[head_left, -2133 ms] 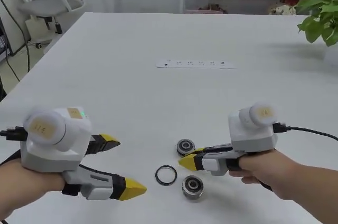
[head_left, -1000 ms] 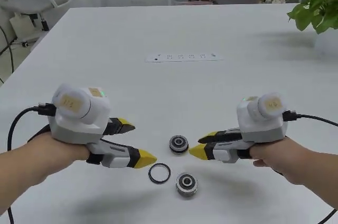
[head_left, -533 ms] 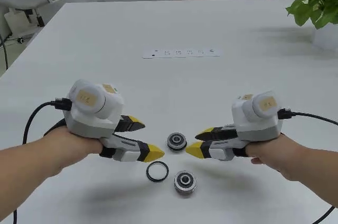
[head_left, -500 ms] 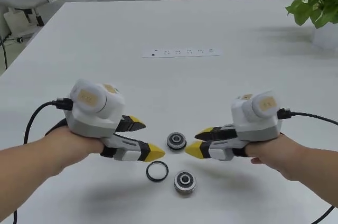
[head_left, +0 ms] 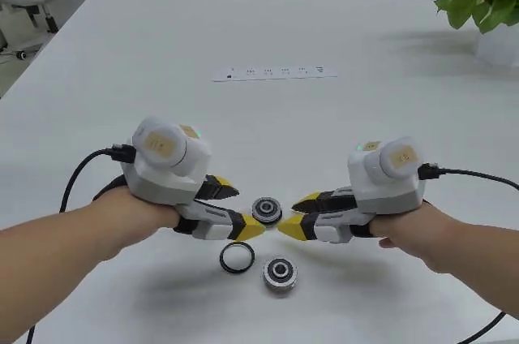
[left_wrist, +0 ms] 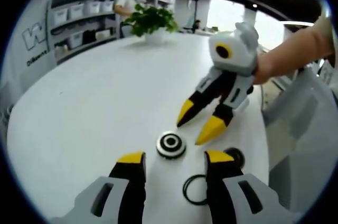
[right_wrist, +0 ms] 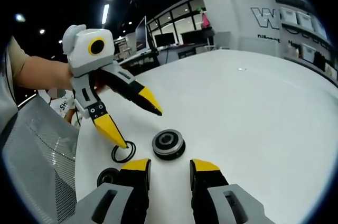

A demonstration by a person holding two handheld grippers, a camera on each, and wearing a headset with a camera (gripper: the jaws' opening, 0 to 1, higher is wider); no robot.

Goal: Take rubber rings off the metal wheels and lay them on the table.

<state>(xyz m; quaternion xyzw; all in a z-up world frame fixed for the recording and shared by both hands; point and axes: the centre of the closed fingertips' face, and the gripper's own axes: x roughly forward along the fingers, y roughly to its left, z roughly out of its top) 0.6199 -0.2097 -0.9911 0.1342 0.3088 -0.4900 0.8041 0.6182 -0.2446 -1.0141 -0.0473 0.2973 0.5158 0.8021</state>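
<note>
While one black rubber ring lies on the white table, my left gripper and right gripper, jaws apart, flank a round metal wheel. Its ring seems not yet removed.

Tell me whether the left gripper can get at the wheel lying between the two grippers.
Probably yes. The left gripper is open, the wheel lies just ahead of its jaws, nothing between. The right gripper, close on the far side, might crowd it.
</note>
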